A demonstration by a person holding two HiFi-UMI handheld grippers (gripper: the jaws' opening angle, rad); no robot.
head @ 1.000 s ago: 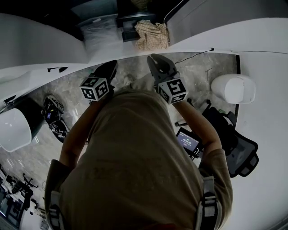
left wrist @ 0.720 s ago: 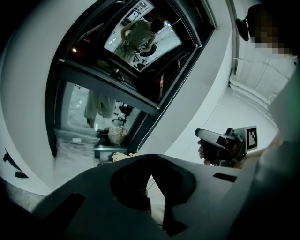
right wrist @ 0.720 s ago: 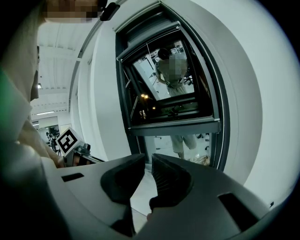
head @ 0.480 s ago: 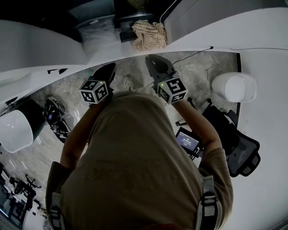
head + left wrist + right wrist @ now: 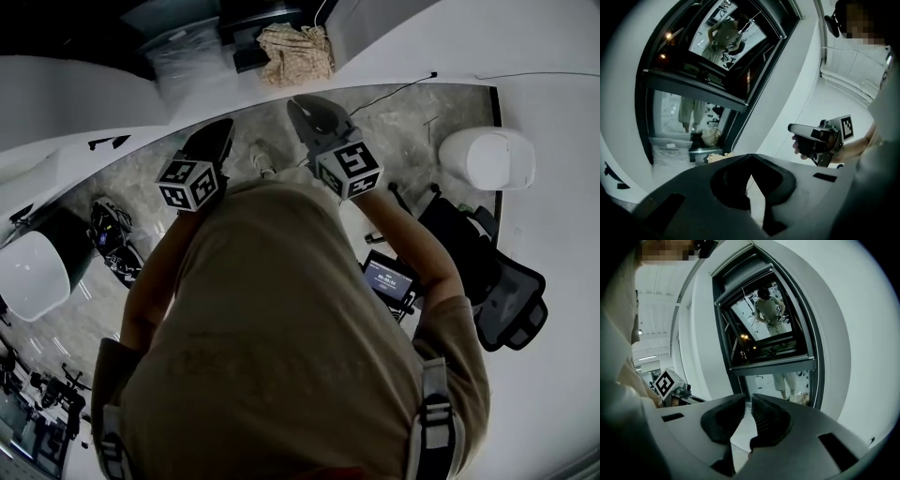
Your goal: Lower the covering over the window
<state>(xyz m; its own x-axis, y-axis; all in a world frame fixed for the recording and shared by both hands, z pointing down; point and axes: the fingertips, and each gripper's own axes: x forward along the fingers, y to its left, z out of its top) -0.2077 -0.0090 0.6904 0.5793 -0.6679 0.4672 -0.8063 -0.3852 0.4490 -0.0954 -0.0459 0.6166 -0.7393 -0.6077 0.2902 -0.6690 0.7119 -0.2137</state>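
1. At 9 o'clock in the head view, a white bin (image 5: 28, 272) stands on the stone floor (image 5: 75, 319). A dark piece of equipment (image 5: 112, 239) sits just beside it. Both are well apart from the work.
2. The left gripper (image 5: 750, 176), held out toward 11 o'clock, has its jaws pressed together on nothing. It would have to open before it could take any cord or pull.
3. The window (image 5: 764, 317) fills 12 o'clock, ahead of both grippers, and its dark glass is bare. The covering shows in no view and is probably gathered above the frame, out of sight. A grab made blind could close on the frame rather than on a pull.
4. At the window's foot, near 12 o'clock, lie a clear plastic box (image 5: 187, 61) and a checked cloth (image 5: 295, 52). They keep the person from standing close, and could catch the hem of a covering brought fully down.
5. The right gripper (image 5: 746, 401), reaching toward 1 o'clock, holds its jaws a slit apart with nothing between them.
6. A thin cable (image 5: 403, 89) trails across the floor at 1 o'clock, a likely snag for a foot.
7. From 2 to 4 o'clock, a second white bin (image 5: 486, 157), a small lit screen (image 5: 386, 279) and a black office chair (image 5: 506, 300) crowd the right side. That leaves little room to step back.
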